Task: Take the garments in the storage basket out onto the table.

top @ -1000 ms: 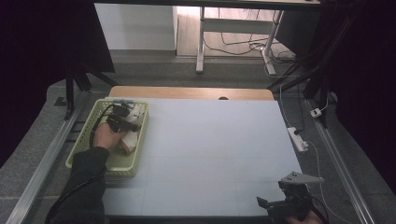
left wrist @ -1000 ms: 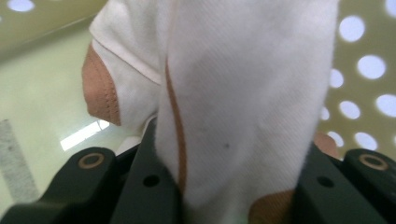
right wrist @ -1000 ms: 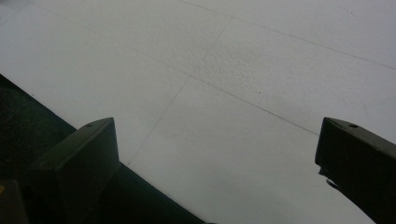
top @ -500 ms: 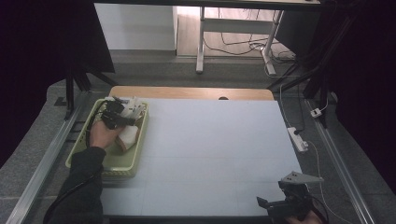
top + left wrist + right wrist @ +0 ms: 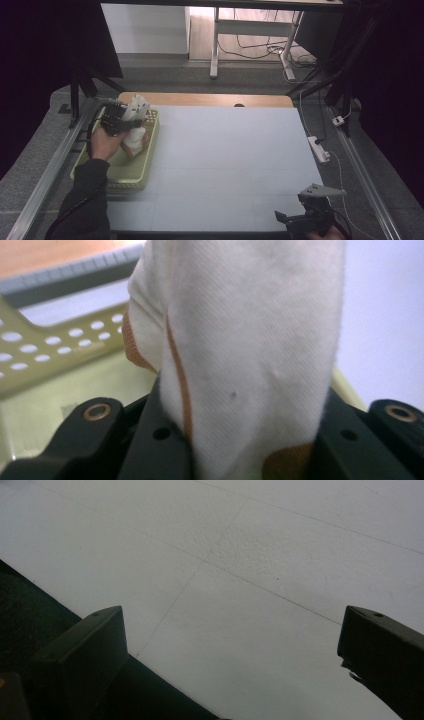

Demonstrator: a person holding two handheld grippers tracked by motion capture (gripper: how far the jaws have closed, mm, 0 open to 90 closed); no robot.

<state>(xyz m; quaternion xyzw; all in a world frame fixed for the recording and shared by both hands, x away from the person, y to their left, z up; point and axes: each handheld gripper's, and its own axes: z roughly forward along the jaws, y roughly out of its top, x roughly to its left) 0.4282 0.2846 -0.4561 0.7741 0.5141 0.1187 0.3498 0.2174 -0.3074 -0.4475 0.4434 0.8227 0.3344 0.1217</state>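
Observation:
A white cloth with orange trim (image 5: 250,340) hangs between the jaws of my left gripper (image 5: 131,119), which is shut on it above the far end of the pale green basket (image 5: 148,159). From the high view the cloth (image 5: 136,137) drapes down into the basket. In the left gripper view the perforated basket wall (image 5: 45,345) lies behind the cloth. My right gripper (image 5: 292,220) rests at the table's near right edge, its jaws wide apart over the white table surface (image 5: 250,560) with nothing between them.
The basket sits at the table's left side beside a metal rail (image 5: 45,175). A white power strip (image 5: 318,149) lies off the right edge. A wooden strip (image 5: 210,99) borders the far edge. The wide white tabletop (image 5: 230,160) stretches between the two hands.
My left gripper has lifted and moved toward the basket's far end with the white cloth pulled up from the basket. The right gripper has stayed put.

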